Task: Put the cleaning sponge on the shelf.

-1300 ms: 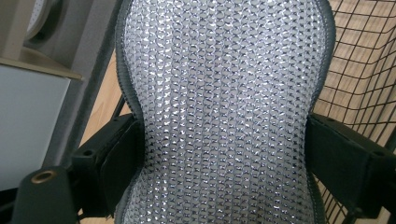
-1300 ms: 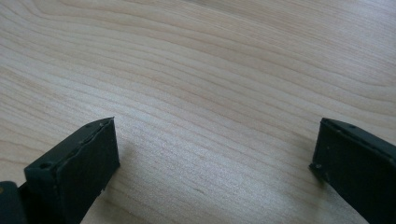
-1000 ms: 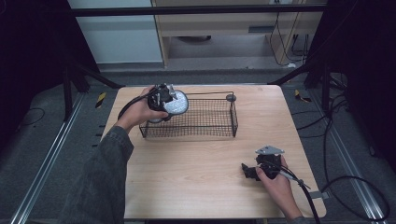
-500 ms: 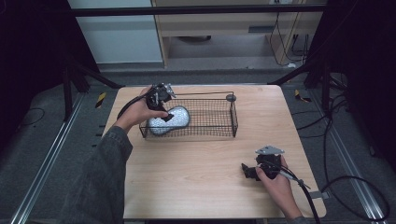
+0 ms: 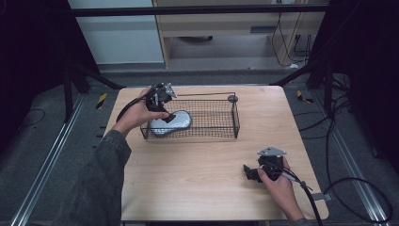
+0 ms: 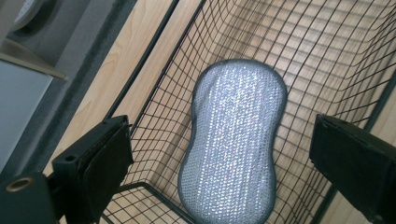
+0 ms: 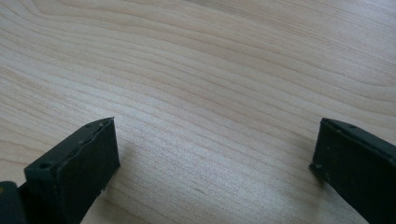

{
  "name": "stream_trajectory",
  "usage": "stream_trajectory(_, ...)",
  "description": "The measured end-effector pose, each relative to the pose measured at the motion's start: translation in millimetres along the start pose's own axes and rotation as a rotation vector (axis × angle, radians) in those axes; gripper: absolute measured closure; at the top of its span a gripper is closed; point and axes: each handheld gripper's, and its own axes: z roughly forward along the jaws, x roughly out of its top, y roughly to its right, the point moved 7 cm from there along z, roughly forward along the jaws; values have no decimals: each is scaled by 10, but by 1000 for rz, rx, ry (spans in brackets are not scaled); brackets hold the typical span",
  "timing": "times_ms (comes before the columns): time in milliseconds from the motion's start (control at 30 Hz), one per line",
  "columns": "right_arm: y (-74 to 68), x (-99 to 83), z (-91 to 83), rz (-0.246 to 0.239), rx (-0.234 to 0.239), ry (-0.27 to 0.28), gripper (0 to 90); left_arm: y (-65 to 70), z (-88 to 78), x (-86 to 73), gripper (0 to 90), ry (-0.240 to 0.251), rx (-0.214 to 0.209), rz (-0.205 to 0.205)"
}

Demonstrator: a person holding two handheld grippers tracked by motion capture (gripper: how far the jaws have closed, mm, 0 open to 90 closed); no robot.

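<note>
A silvery, glittery sponge (image 5: pixel 171 123) (image 6: pixel 233 144) lies flat on the bottom of a black wire basket (image 5: pixel 221 132), at its left end. My left gripper (image 5: pixel 164 110) (image 6: pixel 219 135) hovers over that end of the basket, tilted down at the sponge. Its jaws stand wide open on either side of the sponge, well above it and holding nothing. My right gripper (image 5: pixel 249 173) (image 7: pixel 215 135) rests low over the bare wooden table (image 5: pixel 188 179) near the front right, open, with nothing between its fingers.
The basket's wire walls (image 6: pixel 154 116) rise around the sponge, and a small black knob (image 5: pixel 232 98) sits at the basket's far right corner. Cables (image 5: pixel 306 193) trail off the table's right side. Dark frame poles stand at the table's far corners.
The left gripper held the sponge above the basket's left end, then opened. The sponge dropped and now lies on the basket floor. The right gripper has stayed put.
</note>
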Motion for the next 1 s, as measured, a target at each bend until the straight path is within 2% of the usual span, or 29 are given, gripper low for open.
stream_trajectory(200, 0, 0, 0, 0, 0, 0, 6, 53, -32, -12, 55, 2, -3, -9)
stream_trajectory(400, -1, 0, 0, 1, 1, -1, 6, 104, -76, -32, 47, 14, 0, -42)
stream_trajectory(500, -2, 0, 0, 2, 1, -1, 6, 143, -94, -40, 47, 28, -2, -76)
stream_trajectory(667, 0, 1, 1, -1, 0, 1, 6, 206, -142, -50, 47, 32, 3, -84)
stream_trajectory(1000, 0, 1, 0, 0, 1, -1, 6, 361, -322, -73, 47, 93, 22, -173)
